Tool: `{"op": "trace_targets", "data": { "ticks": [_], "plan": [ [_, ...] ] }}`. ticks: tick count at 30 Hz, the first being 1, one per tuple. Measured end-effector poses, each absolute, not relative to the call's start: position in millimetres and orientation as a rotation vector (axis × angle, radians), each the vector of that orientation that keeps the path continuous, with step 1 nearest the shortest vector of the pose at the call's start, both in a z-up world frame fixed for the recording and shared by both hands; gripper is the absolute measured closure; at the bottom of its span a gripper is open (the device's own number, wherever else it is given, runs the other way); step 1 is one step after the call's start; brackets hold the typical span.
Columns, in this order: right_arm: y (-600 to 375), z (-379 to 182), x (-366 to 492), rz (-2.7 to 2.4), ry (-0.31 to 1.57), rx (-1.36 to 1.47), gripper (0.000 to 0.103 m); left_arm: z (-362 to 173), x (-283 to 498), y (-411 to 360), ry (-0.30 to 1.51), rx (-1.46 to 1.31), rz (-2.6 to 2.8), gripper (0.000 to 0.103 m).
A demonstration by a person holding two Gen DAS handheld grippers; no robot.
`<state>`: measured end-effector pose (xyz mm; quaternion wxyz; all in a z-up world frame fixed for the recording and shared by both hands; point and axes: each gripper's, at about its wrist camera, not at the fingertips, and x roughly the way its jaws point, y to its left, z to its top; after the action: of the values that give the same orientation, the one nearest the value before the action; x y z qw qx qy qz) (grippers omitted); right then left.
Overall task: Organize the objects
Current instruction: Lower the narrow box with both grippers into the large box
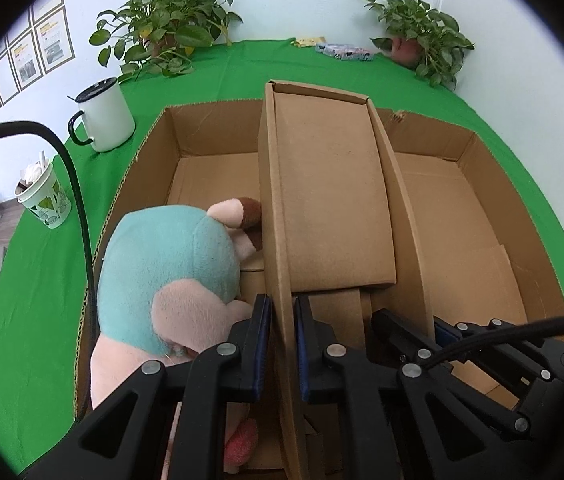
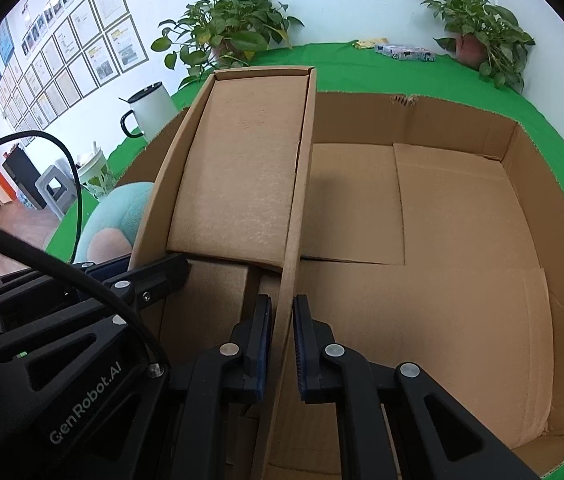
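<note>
A narrow cardboard tray (image 1: 330, 200) stands lengthwise inside a large open cardboard box (image 1: 210, 128), splitting it into a left and a right part. My left gripper (image 1: 282, 344) is shut on the tray's left wall. My right gripper (image 2: 282, 344) is shut on the tray's right wall; it also shows in the left wrist view (image 1: 414, 328). A teal and pink plush toy (image 1: 170, 272) lies in the box's left part, beside the tray; its edge shows in the right wrist view (image 2: 118, 220). The box's right part (image 2: 442, 280) holds nothing.
The box sits on a green cloth (image 1: 42, 280). A white mug with black lid (image 1: 102, 118) and a paper cup (image 1: 44, 196) stand left of the box. Two potted plants (image 1: 166, 28) (image 1: 418, 36) and a flat packet (image 1: 344, 51) are at the back.
</note>
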<state>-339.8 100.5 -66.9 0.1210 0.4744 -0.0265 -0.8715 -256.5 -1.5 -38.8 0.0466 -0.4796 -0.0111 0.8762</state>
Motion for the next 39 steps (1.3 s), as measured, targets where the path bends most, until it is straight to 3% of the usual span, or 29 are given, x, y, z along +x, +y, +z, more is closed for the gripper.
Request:
{"op": "trace_targets", "data": {
  "ticks": [12, 19, 27, 32, 39],
  "plan": [
    [98, -72, -342, -2.528, -0.088, 1.401, 0.094, -40, -257, -9, -0.094, -1.518, 2.639, 0.092],
    [90, -75, -343, -2.525, -0.053, 1.423, 0.094, -28, -248, -19, -0.176, -1.498, 2.64, 0.085],
    [85, -78, -344, -2.521, -0.008, 1.434, 0.094, -19, -238, -26, -0.2, -1.455, 2.661, 0.084],
    [83, -83, -349, -2.49, -0.002, 1.468, 0.09, -12, -234, -32, -0.208, -1.419, 2.688, 0.075],
    [80, -75, -347, -2.506, 0.047, 1.43, 0.087, -12, -233, -40, -0.209, -1.421, 2.709, 0.074]
  ]
}}
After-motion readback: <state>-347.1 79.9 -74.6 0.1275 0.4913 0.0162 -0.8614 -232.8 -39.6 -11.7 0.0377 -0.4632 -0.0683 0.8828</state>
